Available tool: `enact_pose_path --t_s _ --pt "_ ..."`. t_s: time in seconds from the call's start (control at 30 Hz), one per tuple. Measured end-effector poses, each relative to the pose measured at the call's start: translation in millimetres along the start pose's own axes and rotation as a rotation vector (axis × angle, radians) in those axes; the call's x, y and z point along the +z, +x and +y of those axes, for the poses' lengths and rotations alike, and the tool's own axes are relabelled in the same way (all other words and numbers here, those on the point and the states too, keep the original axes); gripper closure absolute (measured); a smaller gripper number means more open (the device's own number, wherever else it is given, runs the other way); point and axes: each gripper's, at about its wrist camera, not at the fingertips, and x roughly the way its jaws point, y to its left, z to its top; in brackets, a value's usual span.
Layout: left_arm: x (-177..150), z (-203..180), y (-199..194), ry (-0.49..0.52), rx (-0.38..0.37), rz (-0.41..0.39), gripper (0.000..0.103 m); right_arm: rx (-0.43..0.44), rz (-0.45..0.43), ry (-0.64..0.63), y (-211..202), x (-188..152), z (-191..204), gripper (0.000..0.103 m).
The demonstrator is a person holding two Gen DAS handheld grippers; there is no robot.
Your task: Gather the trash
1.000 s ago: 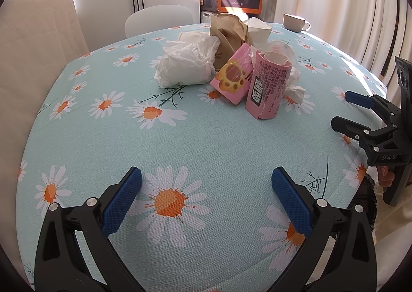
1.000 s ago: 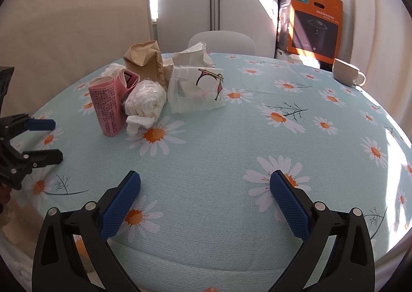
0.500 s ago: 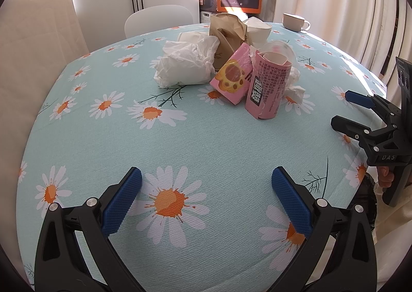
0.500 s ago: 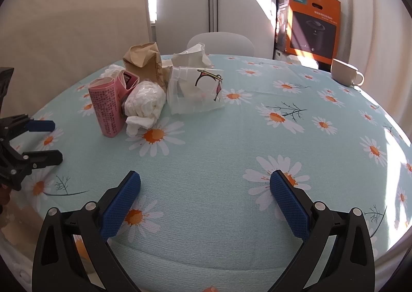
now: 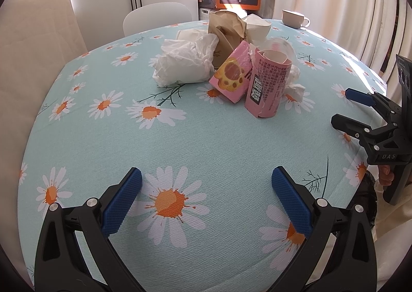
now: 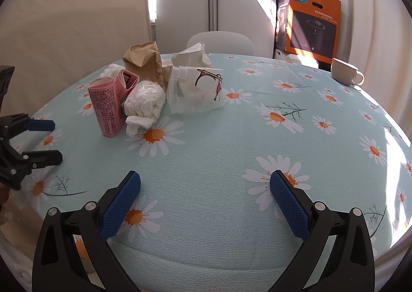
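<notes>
A heap of trash lies mid-table: a pink printed wrapper tube (image 5: 269,85) (image 6: 105,109), a pink paw-print box (image 5: 231,75), a brown paper bag (image 5: 226,31) (image 6: 144,65), crumpled white tissues (image 5: 185,62) (image 6: 145,103) and a clear plastic cup on its side (image 6: 195,92). My left gripper (image 5: 206,196) is open and empty above the near table edge, well short of the heap. My right gripper (image 6: 204,196) is open and empty, also short of the heap. Each gripper shows in the other's view, the right one (image 5: 346,106) and the left one (image 6: 49,140).
The round table carries a light-blue daisy cloth (image 5: 180,152). A white mug (image 6: 345,74) stands at the far right edge. A white chair (image 6: 219,42) stands behind the table, and an orange appliance box (image 6: 311,29) sits near the curtains.
</notes>
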Motion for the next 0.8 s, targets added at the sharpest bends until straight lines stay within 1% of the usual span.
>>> enact_pose_path --t_s 0.23,0.47,0.5,0.57,0.6,0.7,0.8 --pt "4.1 2.9 4.2 0.003 -0.008 0.012 0.004 -0.021 0.036 0.015 2.6 4.6 1.8 0.006" --pt "-2.2 3.3 1.3 0.0 -0.007 -0.024 0.004 -0.037 0.014 0.028 0.7 1.7 3.4 0.007" --pt "-2.4 3.4 1.0 0.0 -0.006 -0.025 0.004 -0.033 0.01 0.022 -0.1 1.3 3.8 0.007" --pt "-1.7 3.0 0.1 -0.002 -0.012 -0.017 0.006 0.029 0.014 0.012 -1.7 2.8 3.9 0.007" --pt "-0.8 1.8 -0.8 0.006 -0.02 -0.017 0.006 0.039 0.006 0.023 -4.1 3.9 2.9 0.007" --pt "4.0 -5.0 -6.9 0.037 -0.011 -0.048 0.006 0.001 -0.032 0.021 -13.0 10.4 1.6 0.007" --pt "13.3 -10.9 -8.0 0.05 -0.048 -0.052 0.006 -0.02 -0.043 0.02 -17.9 18.8 -3.1 0.007"
